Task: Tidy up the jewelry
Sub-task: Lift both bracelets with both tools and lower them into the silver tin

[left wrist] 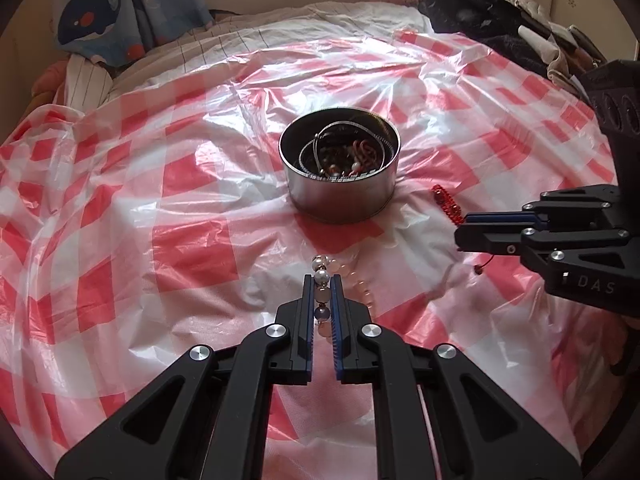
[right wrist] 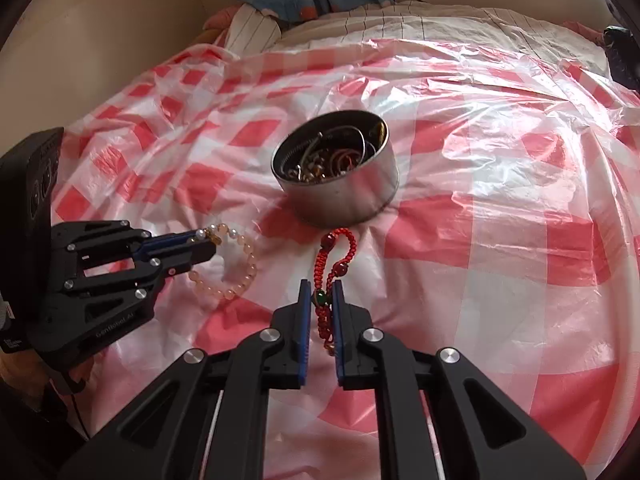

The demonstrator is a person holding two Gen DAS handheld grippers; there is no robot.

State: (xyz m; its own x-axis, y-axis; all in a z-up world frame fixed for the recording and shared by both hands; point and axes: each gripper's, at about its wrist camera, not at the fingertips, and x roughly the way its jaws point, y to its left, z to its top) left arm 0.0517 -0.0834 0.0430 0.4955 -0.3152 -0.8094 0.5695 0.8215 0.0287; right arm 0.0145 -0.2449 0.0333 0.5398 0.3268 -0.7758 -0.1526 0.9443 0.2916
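Note:
A round metal tin (left wrist: 340,184) holding several bracelets and bangles sits mid-sheet; it also shows in the right wrist view (right wrist: 352,196). My left gripper (left wrist: 322,280) is shut on a pale peach and pearl bead bracelet (left wrist: 322,294), whose loop lies on the sheet (right wrist: 240,276). My right gripper (right wrist: 321,285) is shut on a red braided cord bracelet (right wrist: 338,252) with a green bead, just in front of the tin. In the left wrist view the right gripper (left wrist: 460,230) comes in from the right, with the red bracelet (left wrist: 446,204) beyond its tips.
A crinkled red-and-white checked plastic sheet (left wrist: 180,208) covers a bed. A whale-print pillow (left wrist: 100,16) lies at the back left, and a pile of dark clothes (left wrist: 500,20) at the back right.

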